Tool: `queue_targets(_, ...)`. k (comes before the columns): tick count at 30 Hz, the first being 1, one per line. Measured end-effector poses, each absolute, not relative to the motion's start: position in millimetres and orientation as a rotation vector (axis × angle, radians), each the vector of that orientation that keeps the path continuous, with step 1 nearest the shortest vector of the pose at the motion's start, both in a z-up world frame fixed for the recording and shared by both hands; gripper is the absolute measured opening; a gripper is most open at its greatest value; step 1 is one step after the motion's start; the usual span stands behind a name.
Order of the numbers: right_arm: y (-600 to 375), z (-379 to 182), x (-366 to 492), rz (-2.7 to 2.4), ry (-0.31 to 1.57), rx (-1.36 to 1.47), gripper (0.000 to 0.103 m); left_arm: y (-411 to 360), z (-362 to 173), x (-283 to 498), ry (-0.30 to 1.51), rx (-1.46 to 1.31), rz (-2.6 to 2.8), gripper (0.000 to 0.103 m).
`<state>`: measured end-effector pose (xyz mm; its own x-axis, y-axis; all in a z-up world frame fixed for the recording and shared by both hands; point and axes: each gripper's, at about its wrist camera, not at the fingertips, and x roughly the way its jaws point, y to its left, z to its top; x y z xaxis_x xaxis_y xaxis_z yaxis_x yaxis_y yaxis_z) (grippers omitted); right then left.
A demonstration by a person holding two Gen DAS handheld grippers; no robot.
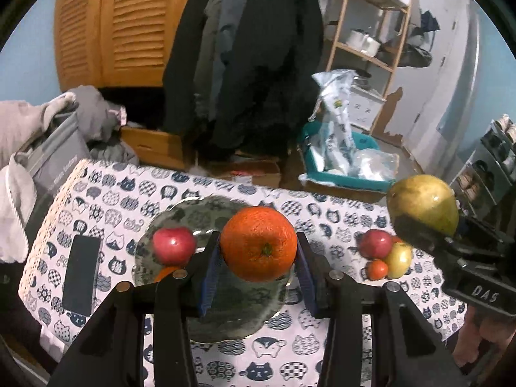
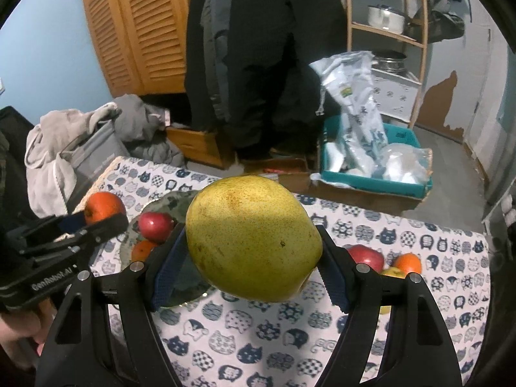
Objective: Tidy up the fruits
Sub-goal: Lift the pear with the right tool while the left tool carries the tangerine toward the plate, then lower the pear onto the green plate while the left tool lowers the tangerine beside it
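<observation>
Cat-print cloth (image 1: 290,348) covers the table before hanging dark coats (image 1: 258,64).

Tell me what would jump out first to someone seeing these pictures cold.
Two fruits held up in the air: the left tool grips a big orange above the glass plate, and the right tool grips a large yellow-green pear over the cat-print tablecloth. A red apple already sits on the plate, and a small cluster of fruit waits on the cloth to the plate's right.
</observation>
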<state>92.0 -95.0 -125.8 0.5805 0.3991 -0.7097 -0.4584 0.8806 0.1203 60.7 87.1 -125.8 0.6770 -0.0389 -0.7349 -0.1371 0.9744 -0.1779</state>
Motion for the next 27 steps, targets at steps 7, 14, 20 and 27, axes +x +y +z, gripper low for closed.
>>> queue_targets(7, -63, -145, 103, 0.533, 0.849, -0.104, 0.076, 115, -153, 64, 0.883, -0.256, 0.104, 0.044)
queue_targets(14, -42, -172, 117, 0.555, 0.913, -0.098, 0.076, 136, -188, 72, 0.951, -0.303, 0.120, 0.045)
queue_targets(20, -28, -193, 126, 0.554, 0.952, -0.108, 0.076, 138, -214, 80, 1.003, -0.342, 0.107, 0.045)
queue_targets(27, -20, -210, 133, 0.567, 0.992, -0.108, 0.076, 132, -234, 87, 1.048, -0.327, 0.099, 0.045)
